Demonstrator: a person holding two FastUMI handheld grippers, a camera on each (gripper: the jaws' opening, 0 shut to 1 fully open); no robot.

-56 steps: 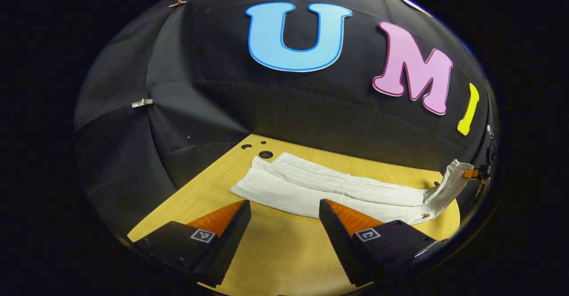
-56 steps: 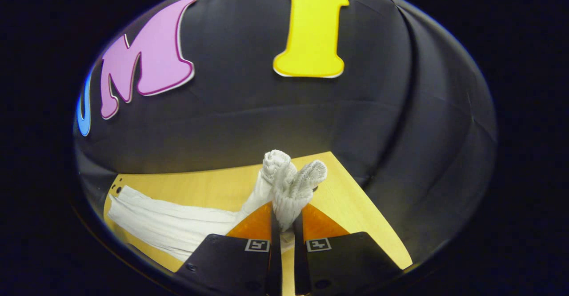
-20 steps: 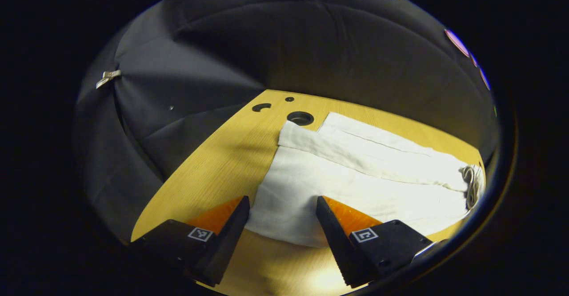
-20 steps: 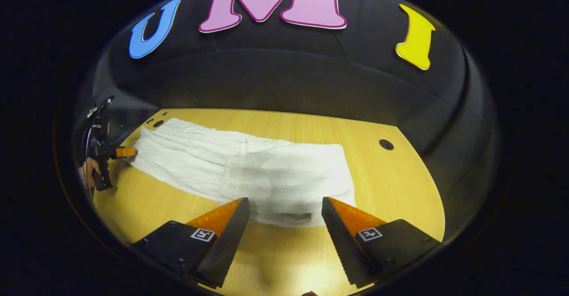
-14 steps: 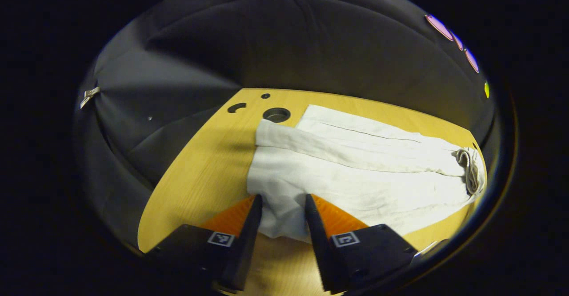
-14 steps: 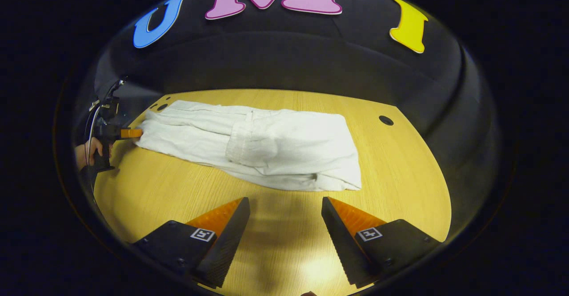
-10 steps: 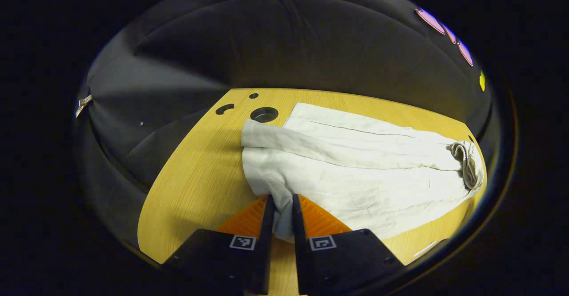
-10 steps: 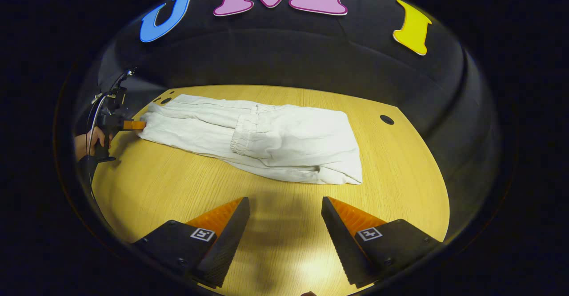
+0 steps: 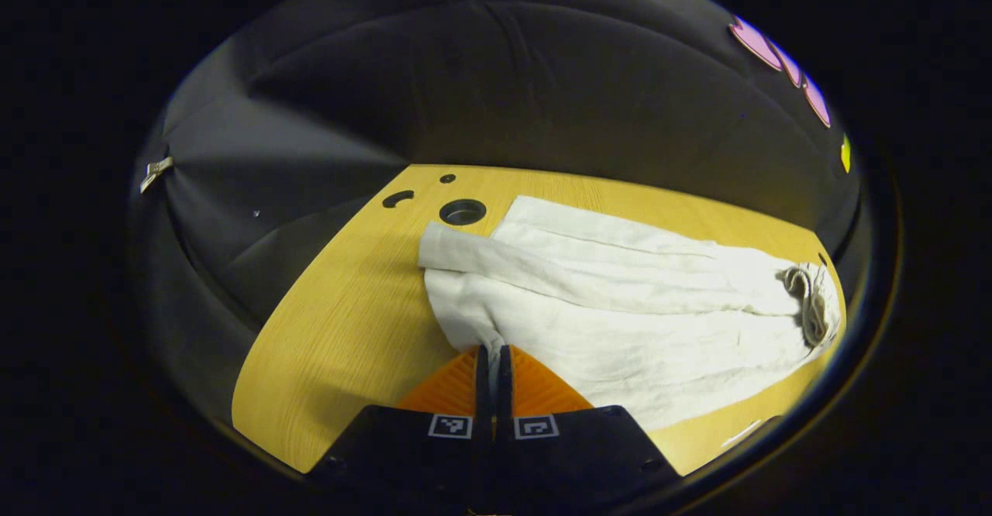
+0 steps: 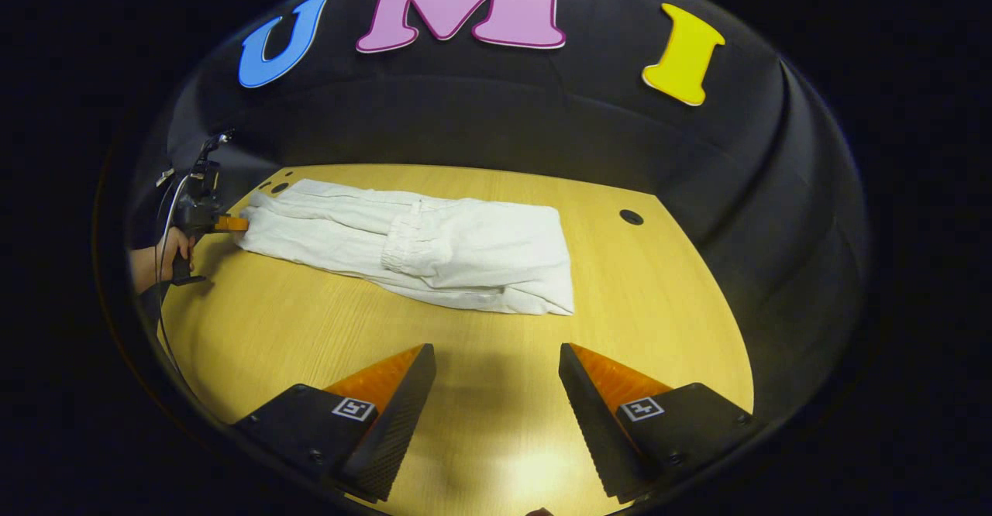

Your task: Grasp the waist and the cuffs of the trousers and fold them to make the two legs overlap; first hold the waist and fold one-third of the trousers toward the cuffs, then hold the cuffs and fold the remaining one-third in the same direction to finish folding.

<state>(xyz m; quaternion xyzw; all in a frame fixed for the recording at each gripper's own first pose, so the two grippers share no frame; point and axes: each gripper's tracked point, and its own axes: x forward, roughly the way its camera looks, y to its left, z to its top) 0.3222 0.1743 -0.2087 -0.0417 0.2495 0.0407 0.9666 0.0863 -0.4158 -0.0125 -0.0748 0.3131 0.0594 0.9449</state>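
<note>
Toward nine o'clock on the wooden table (image 10: 480, 423), the left gripper (image 9: 493, 355) pinches the trousers' (image 10: 434, 249) cuff edge — right gripper (image 10: 496, 361) spread over bare wood.

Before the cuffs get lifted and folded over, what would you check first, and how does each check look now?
1. Waist third already folded onto the legs: ok; the waist lies on the trousers.
2. Left gripper shut on the cuffs: ok, cloth pinched between its fingers.
3. Both leg layers caught: cannot tell.
4. Right gripper out of the way: ok, open above the bare table.
5. Landing area flat: ok.
</note>
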